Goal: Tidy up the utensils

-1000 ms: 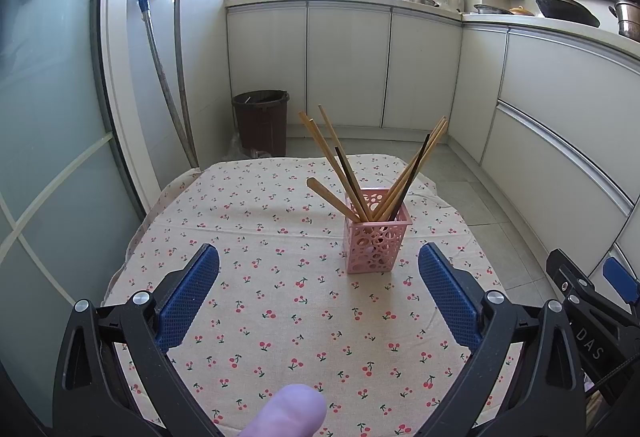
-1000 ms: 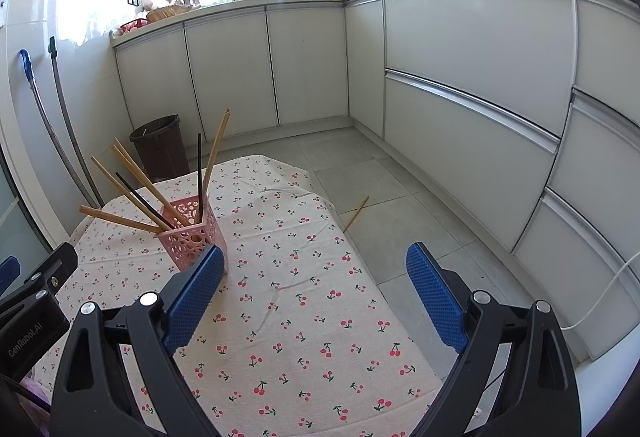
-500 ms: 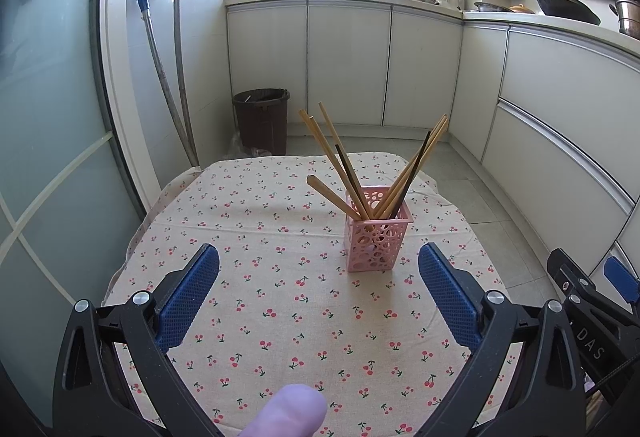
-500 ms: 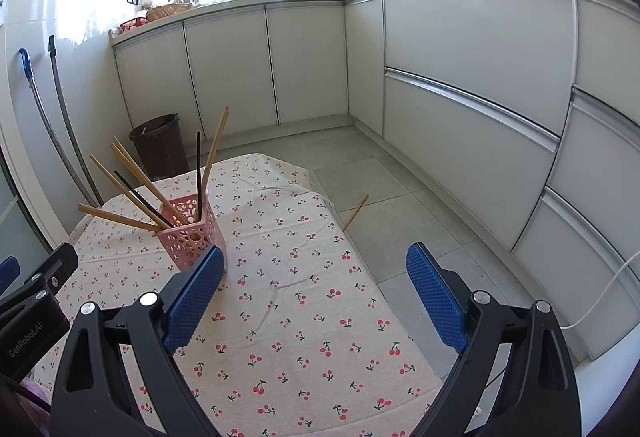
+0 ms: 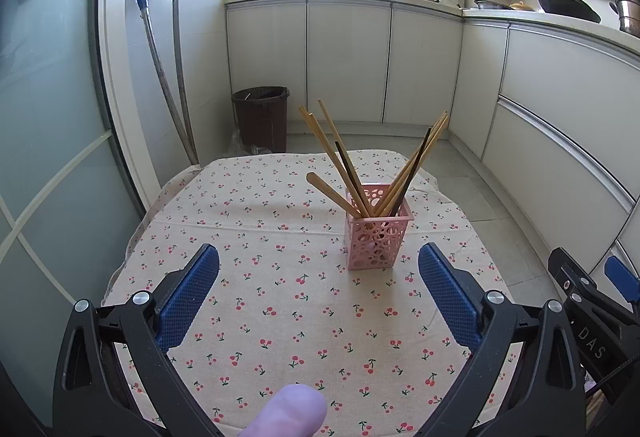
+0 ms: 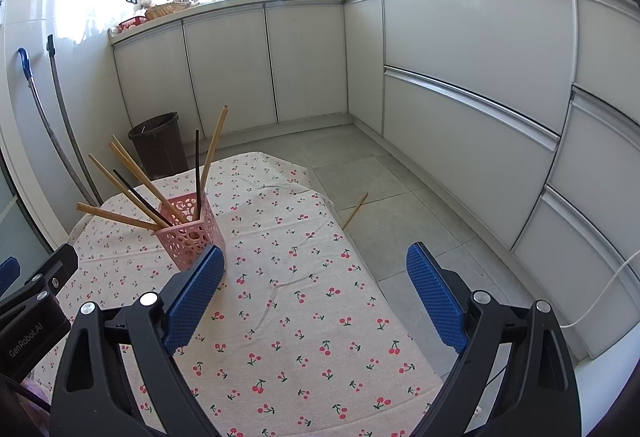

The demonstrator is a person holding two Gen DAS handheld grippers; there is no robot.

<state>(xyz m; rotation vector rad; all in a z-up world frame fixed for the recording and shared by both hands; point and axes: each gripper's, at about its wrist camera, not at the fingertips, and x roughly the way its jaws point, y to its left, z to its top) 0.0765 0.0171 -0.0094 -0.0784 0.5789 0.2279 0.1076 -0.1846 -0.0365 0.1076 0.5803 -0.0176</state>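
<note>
A pink perforated holder stands upright on the cherry-print tablecloth, right of centre. Several wooden and dark chopsticks lean out of it to both sides. My left gripper is open and empty, held back from the holder over the cloth. My right gripper is open and empty; the holder sits just beyond its left finger, chopsticks fanning left. One wooden chopstick lies on the floor past the table's right edge.
A brown bin stands on the floor behind the table. Two long handles lean in the left corner. White cabinets run along the back and right. The right gripper's body shows at the lower right of the left wrist view.
Both views have drifted very slightly; the holder and chopsticks stand as before. Both grippers stay open and empty.
</note>
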